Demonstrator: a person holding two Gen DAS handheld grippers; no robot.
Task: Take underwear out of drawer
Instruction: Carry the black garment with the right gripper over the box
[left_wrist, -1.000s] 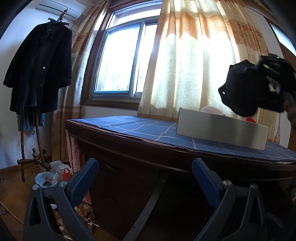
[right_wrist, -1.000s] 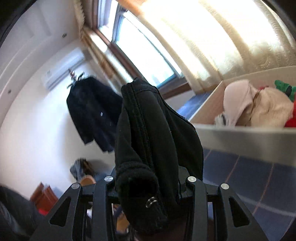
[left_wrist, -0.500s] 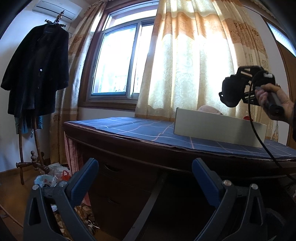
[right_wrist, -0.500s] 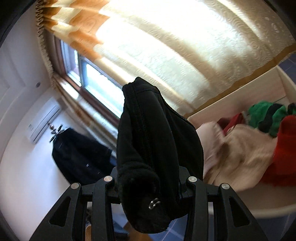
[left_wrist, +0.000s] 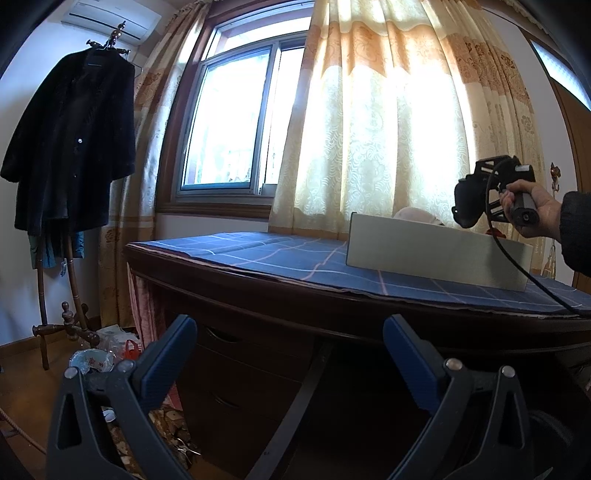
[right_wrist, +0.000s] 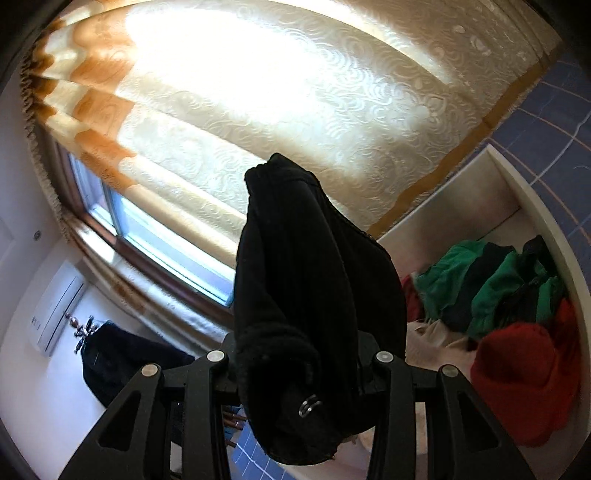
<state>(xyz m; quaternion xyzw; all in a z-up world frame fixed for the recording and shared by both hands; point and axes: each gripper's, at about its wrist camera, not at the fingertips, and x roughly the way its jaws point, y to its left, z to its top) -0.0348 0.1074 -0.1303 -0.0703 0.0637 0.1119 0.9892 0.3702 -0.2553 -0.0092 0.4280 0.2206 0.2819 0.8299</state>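
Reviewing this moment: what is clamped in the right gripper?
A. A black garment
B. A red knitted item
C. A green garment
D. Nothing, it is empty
A. The right gripper is shut on a black garment bunched between its fingers and held above the drawer; the red item and the green garment lie inside the drawer.

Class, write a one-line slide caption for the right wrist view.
Right gripper clamps black underwear above the white drawer of green and red clothes.
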